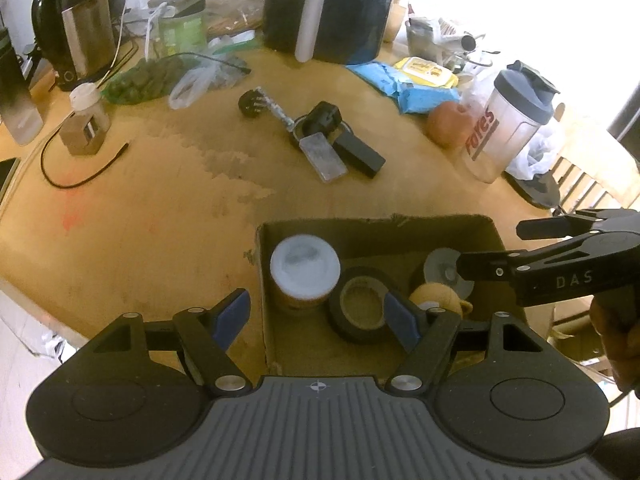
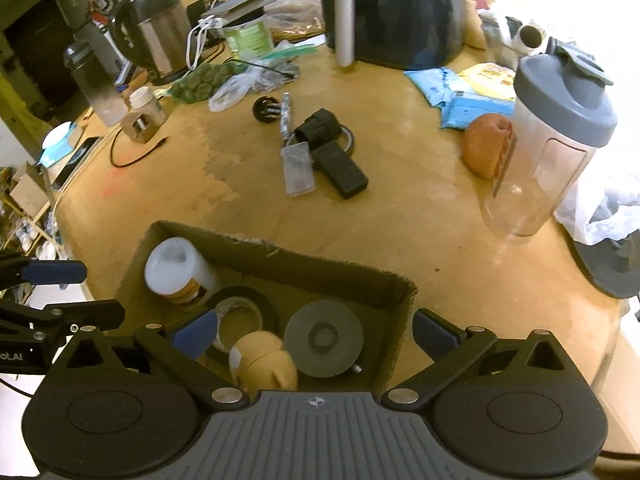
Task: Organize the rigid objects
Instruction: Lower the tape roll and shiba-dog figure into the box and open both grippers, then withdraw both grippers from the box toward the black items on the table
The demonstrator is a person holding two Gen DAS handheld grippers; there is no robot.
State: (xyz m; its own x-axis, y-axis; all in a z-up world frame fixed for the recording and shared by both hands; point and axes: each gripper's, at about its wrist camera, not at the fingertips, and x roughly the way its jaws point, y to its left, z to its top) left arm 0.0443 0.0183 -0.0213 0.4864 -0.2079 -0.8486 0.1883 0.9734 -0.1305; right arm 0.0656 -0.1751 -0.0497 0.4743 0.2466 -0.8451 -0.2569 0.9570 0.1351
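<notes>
Nearest, both tongs hang over the cardboard box (image 2: pixel 400 300) at the table's near edge: the left gripper (image 1: pixel 320 314) is spread and empty astride the box's left wall, the right gripper (image 2: pixel 316 334) spread wide and empty astride its right wall. Inside lie a white-lidded jar (image 2: pixel 172 268), tape roll (image 1: pixel 360 308), tan ball (image 2: pixel 260 360) and grey disc (image 2: pixel 324 338). Beyond is bare wooden table (image 1: pixel 160 208), then a silver case (image 1: pixel 326 158) touching a black block (image 1: pixel 358 154). A shaker bottle (image 2: pixel 560 140) crowds the right; an air fryer (image 1: pixel 332 8) stands farthest.
</notes>
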